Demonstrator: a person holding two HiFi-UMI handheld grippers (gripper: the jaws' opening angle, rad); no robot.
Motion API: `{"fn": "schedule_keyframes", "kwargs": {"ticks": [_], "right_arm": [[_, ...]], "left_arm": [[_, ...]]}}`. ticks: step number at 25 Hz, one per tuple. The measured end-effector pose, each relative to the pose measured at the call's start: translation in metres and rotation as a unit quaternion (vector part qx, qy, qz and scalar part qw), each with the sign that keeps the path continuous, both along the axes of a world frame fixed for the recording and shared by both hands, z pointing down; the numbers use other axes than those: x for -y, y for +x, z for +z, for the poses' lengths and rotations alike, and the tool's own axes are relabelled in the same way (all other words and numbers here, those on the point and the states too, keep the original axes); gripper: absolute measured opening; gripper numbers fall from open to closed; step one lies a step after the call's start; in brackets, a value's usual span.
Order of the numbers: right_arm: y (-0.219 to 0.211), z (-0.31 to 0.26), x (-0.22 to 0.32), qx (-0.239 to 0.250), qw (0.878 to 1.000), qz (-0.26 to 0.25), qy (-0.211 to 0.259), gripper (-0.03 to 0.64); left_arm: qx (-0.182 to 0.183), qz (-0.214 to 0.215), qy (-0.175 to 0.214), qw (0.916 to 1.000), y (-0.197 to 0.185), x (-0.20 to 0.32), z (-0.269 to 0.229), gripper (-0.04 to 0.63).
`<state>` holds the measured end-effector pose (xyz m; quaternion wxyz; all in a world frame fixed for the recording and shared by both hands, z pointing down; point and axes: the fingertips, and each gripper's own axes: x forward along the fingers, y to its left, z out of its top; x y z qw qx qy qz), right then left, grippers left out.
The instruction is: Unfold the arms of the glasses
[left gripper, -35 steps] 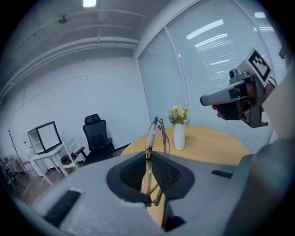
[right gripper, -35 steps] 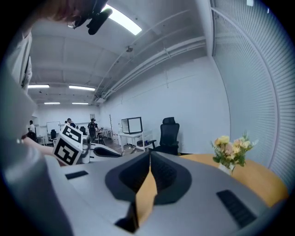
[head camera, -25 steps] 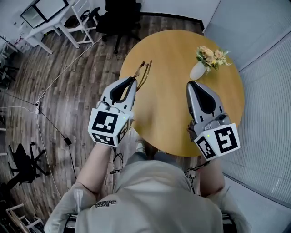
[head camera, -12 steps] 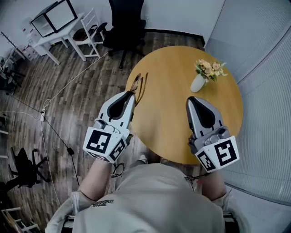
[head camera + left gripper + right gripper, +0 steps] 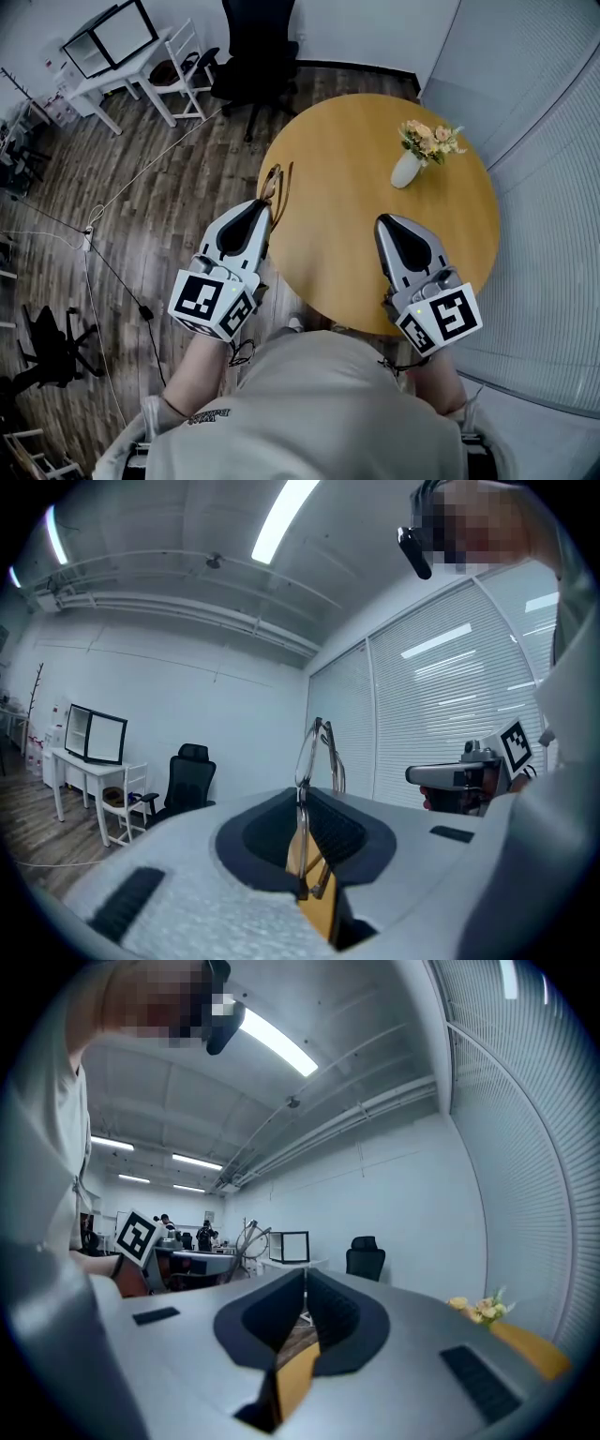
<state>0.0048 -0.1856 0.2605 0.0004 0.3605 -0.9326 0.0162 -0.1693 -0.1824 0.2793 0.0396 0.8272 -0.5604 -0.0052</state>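
The thin-framed glasses (image 5: 276, 182) hang over the left edge of the round wooden table (image 5: 356, 131), with my left gripper (image 5: 266, 202) shut on them. In the left gripper view the glasses (image 5: 315, 747) stand on edge above the jaws of the left gripper (image 5: 304, 803), their arms lying close behind the lens rim. My right gripper (image 5: 384, 221) hovers over the table's near right part, jaws together and nothing held. The right gripper view shows the right gripper (image 5: 304, 1290) shut, with the glasses (image 5: 251, 1239) off to its left.
A white vase of flowers (image 5: 409, 167) stands on the far right of the table. A black office chair (image 5: 253, 37) and a white desk with a monitor (image 5: 103, 42) are beyond it. Cables (image 5: 117, 272) run across the wooden floor at left.
My left gripper has risen a little and drawn back toward the table's left edge with the glasses. The right gripper has shifted slightly nearer the front edge.
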Motion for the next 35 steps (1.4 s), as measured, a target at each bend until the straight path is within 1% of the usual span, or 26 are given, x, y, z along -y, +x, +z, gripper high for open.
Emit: {"fn": "schedule_keyframes", "kwargs": {"ticks": [4, 10, 15, 19, 24, 30, 35], "right_arm": [[-0.001, 0.004, 0.000, -0.003, 1.000, -0.003, -0.004, 0.031], [-0.004, -0.005, 0.001, 0.001, 1.000, -0.005, 0.003, 0.031], [-0.010, -0.028, 0.009, 0.039, 0.999, -0.023, 0.005, 0.034], [-0.026, -0.051, 0.016, 0.030, 0.998, -0.045, 0.042, 0.034], [-0.043, -0.081, 0.017, 0.025, 0.995, -0.056, 0.078, 0.037], [-0.064, -0.091, 0.022, 0.014, 0.994, -0.069, 0.088, 0.037], [-0.069, -0.083, 0.026, -0.008, 0.995, -0.064, 0.078, 0.037]], "left_arm": [[0.007, 0.003, -0.003, 1.0000, 0.000, 0.003, 0.002, 0.048], [0.003, 0.003, -0.001, 1.0000, 0.002, 0.003, 0.000, 0.048], [0.007, 0.004, 0.006, 0.9999, 0.007, 0.007, -0.003, 0.048], [0.012, 0.012, 0.019, 0.9997, 0.014, 0.007, -0.013, 0.048], [0.020, 0.033, 0.026, 0.9989, 0.031, -0.002, -0.022, 0.048], [0.029, 0.053, 0.027, 0.9978, 0.052, -0.003, -0.026, 0.048], [0.037, 0.057, 0.027, 0.9973, 0.060, -0.006, -0.026, 0.048]]}}
